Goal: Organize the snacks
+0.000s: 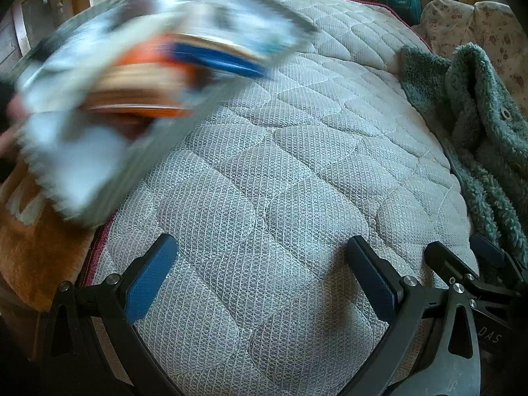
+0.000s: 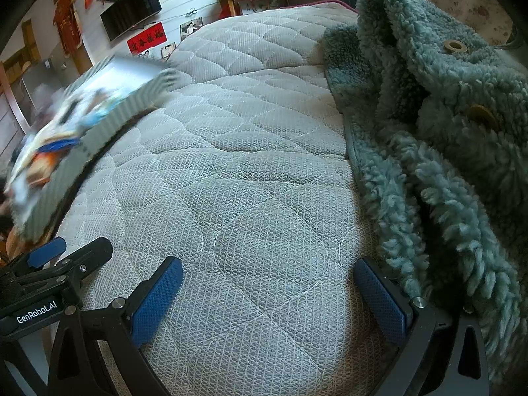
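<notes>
A large snack bag (image 1: 132, 76), pale blue with orange and dark blue print and a serrated edge, is motion-blurred in the air over the left side of the quilted mattress (image 1: 270, 171). The same snack bag (image 2: 82, 125) shows at the left of the right wrist view, tilted. A blurred hand (image 1: 13, 122) appears at its left edge. My left gripper (image 1: 260, 254) stands open above the mattress, nothing between its blue pads (image 1: 148, 280). My right gripper (image 2: 269, 280) is open too, empty, over the mattress beside my left gripper (image 2: 56, 260).
A teal fleece jacket (image 2: 445, 132) with brass snaps lies heaped on the mattress's right side. An orange-brown plush rug (image 1: 36, 247) lies off the left edge. A television (image 2: 132, 10), red hangings and furniture stand against the far wall.
</notes>
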Motion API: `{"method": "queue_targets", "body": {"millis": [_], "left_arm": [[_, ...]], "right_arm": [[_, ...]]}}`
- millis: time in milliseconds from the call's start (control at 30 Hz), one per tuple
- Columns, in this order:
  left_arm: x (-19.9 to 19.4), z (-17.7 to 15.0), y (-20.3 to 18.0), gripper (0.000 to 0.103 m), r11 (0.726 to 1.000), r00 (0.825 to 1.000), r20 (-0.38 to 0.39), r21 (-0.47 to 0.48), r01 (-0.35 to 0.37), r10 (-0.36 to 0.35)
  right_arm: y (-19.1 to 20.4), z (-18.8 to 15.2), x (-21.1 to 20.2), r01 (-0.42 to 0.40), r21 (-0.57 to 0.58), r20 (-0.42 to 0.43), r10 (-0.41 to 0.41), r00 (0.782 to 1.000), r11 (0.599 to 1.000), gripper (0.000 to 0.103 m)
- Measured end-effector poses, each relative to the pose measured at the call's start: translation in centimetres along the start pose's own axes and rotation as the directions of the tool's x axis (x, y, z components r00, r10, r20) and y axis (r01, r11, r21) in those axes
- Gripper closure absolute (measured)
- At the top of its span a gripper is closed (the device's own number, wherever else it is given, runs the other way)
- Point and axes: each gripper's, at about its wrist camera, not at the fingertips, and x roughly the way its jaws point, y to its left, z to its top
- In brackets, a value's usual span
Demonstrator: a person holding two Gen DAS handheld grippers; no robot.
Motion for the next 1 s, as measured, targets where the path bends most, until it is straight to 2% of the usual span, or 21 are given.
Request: {"method": "queue_targets", "body": {"millis": [1000], "left_arm": [[0.29, 0.38, 0.16, 0.000, 1.000, 1.000, -0.001, 0.002, 0.000, 0.000]], "right_arm": [[-0.14, -0.44, -0.04, 0.002, -0.001, -0.001, -0.002, 1.000, 1.000, 0.000]]}}
